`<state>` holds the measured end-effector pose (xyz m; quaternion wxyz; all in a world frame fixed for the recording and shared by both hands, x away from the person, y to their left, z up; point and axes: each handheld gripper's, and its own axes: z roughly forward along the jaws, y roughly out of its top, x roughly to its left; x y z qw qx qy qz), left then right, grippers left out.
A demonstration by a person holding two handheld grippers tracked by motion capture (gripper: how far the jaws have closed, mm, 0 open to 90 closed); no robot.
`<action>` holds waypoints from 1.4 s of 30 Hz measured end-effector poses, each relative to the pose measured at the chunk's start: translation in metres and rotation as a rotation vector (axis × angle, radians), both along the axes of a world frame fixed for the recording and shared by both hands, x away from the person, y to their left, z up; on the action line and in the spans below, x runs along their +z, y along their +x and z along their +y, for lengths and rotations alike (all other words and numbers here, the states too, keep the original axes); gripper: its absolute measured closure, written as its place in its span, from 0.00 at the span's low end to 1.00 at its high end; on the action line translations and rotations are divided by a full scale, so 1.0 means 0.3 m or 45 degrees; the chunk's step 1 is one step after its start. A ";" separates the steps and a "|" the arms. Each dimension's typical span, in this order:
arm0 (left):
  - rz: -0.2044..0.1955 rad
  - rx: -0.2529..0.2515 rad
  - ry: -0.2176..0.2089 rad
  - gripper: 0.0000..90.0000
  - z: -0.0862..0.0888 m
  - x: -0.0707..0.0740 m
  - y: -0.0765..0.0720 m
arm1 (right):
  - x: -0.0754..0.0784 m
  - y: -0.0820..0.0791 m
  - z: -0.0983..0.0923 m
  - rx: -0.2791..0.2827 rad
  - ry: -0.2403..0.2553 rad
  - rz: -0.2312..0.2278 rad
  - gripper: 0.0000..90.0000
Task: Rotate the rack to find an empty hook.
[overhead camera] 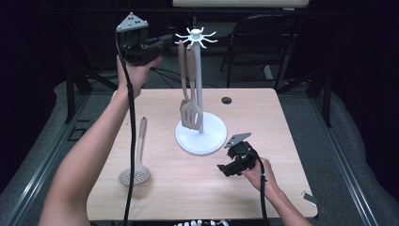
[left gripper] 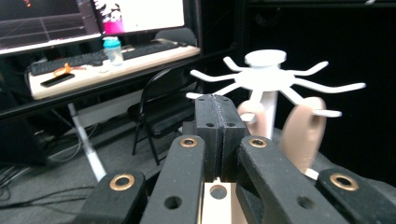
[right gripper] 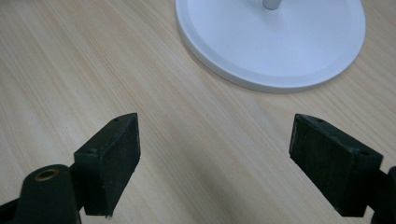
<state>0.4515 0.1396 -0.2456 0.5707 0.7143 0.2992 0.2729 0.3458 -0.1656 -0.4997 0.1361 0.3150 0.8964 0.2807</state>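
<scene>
A white utensil stand (overhead camera: 207,141) rises from the middle of the wooden table, with a ring of hooks (overhead camera: 195,36) on top. Two beige utensils hang from it: a slotted turner (overhead camera: 192,113) and a second one (overhead camera: 181,70) right beside it. Their handle tops (left gripper: 303,137) show just behind the hook ring (left gripper: 266,74). My left gripper (overhead camera: 169,41) is held high, level with the hooks and just left of them; its jaws (left gripper: 215,100) are shut, pads touching. A beige skimmer (overhead camera: 135,176) lies flat at the table's left. My right gripper (overhead camera: 223,168) rests low, right of the base (right gripper: 280,42), open (right gripper: 215,126) over bare wood.
A black folding chair (overhead camera: 263,42) stands behind the table, and a cable hole (overhead camera: 227,100) sits near the far edge. Farther back is a desk with monitors, a keyboard and a bottle (left gripper: 112,49). Cables trail from both grippers.
</scene>
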 end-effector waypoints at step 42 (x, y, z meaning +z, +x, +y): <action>0.015 0.001 0.077 1.00 -0.054 0.000 0.030 | 0.000 0.000 -0.001 0.004 -0.004 0.005 0.18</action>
